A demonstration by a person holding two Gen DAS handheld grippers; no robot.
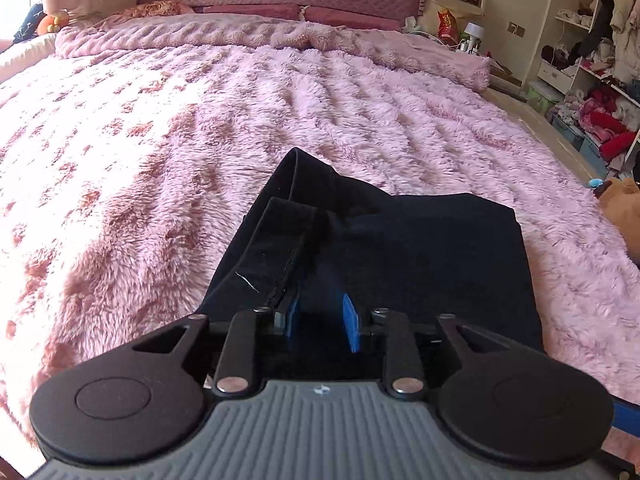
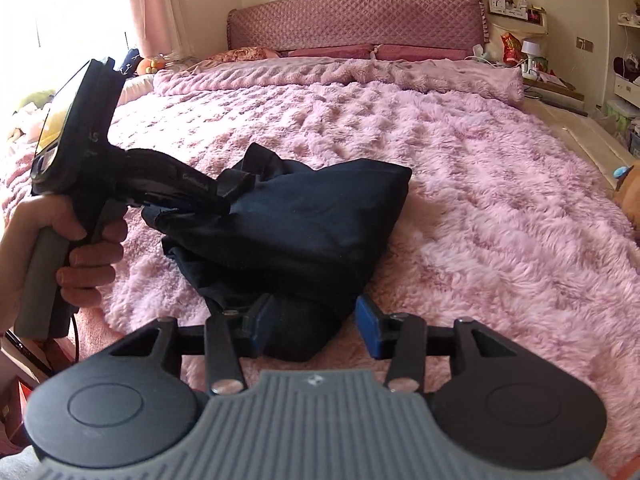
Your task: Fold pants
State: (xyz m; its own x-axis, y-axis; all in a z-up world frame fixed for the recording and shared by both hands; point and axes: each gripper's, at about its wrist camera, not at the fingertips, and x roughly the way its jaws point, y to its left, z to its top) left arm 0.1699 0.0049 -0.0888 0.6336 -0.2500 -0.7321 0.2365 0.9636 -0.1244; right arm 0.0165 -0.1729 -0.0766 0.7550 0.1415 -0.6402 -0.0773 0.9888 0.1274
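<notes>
1. Covering almost all that you see beyond both pairs of fingers, the bed with its pink fluffy blanket (image 2: 460,184) is your work surface. It is soft, so cloth will not slide easily on it.
2. Lying on the blanket just ahead of your fingers, the dark pants (image 2: 304,220) are bunched into a loose, thick pile, not yet a flat fold. One edge band of the cloth (image 1: 292,208) stands up beyond the left fingers.
3. Your left gripper (image 1: 318,320) is partly open. In its own view the dark cloth lies close against the left blue pad, while the right pad (image 1: 351,322) stands free. I cannot tell whether any cloth is really held there. In the right wrist view your hand (image 2: 68,240) holds this gripper above the left side of the pile, with its tip at the cloth.
4. Your right gripper (image 2: 312,328) is open about halfway. The near end of the pile sits between the fingers, but the right pad (image 2: 368,330) is clearly apart from it, so nothing is gripped.
5. To do this step well, I judge you should let the cloth settle, then take one single edge with each gripper, not the whole bundle.
6. Pull the two edges apart to flatten the pile before you fold again.
</notes>
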